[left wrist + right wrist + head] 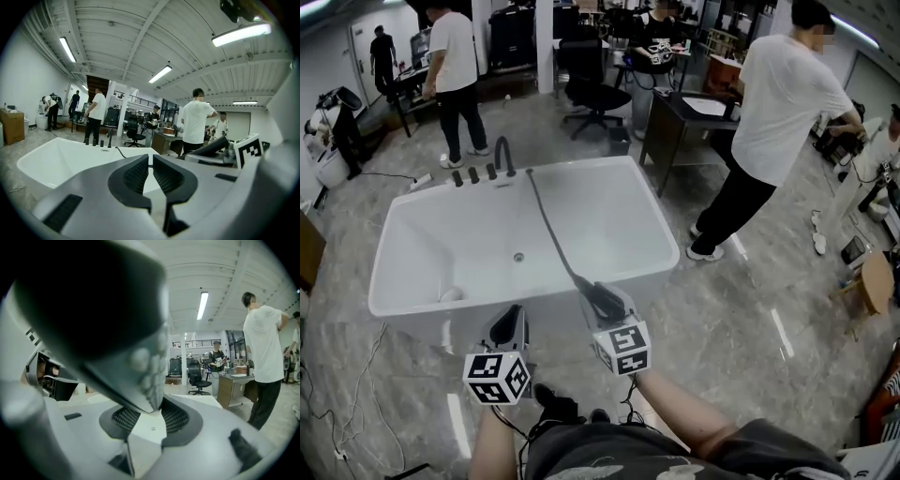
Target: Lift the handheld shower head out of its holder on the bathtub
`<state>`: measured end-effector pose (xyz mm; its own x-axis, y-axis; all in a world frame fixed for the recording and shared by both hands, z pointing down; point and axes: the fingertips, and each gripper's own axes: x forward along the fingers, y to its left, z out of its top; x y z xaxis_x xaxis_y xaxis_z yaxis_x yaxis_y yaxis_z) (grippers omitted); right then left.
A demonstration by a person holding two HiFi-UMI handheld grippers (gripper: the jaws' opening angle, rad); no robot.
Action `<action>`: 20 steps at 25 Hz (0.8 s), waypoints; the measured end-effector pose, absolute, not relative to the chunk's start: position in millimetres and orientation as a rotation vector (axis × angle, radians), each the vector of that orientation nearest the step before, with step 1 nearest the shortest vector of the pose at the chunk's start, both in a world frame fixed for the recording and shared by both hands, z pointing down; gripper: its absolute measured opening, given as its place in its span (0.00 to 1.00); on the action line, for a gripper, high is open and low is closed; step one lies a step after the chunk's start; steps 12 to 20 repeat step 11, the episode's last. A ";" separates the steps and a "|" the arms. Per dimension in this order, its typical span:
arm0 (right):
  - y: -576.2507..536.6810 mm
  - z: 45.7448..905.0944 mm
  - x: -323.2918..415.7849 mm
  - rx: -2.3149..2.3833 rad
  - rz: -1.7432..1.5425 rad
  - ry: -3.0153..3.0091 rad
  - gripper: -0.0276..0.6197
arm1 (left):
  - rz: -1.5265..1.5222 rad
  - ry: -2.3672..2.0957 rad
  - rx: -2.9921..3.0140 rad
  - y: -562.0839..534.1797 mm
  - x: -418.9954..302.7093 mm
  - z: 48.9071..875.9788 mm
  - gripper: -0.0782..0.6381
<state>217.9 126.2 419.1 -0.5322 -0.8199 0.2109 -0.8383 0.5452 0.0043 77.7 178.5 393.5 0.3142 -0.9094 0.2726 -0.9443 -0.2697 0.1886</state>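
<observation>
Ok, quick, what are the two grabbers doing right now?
Left gripper: closed, nothing in it.
Right gripper: closed on the shower head.

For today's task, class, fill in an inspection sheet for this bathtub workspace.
Surface: white bathtub standing on a grey marbled floor.
Job's things: shower head held above the tub's near rim; its hose trails back to the faucet end.
Clutter: cardboard box off to the tub's left.
Grippers: left gripper jaws together, nothing between; right gripper shut on the shower head.
Cables: thin cables loose on the floor left of the tub.
Surroundings: people standing; office chair and desk beyond the tub.
</observation>
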 end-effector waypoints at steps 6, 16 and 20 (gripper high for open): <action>127.8 420.0 222.6 1.395 0.155 -2.593 0.26 | 0.160 -1.664 2.273 178.4 84.7 391.7 0.16; 127.4 421.6 227.6 1.411 0.163 -2.582 0.26 | 0.157 -1.654 2.274 178.3 86.8 393.3 0.16; 127.4 421.6 227.6 1.411 0.163 -2.582 0.26 | 0.157 -1.654 2.274 178.3 86.8 393.3 0.16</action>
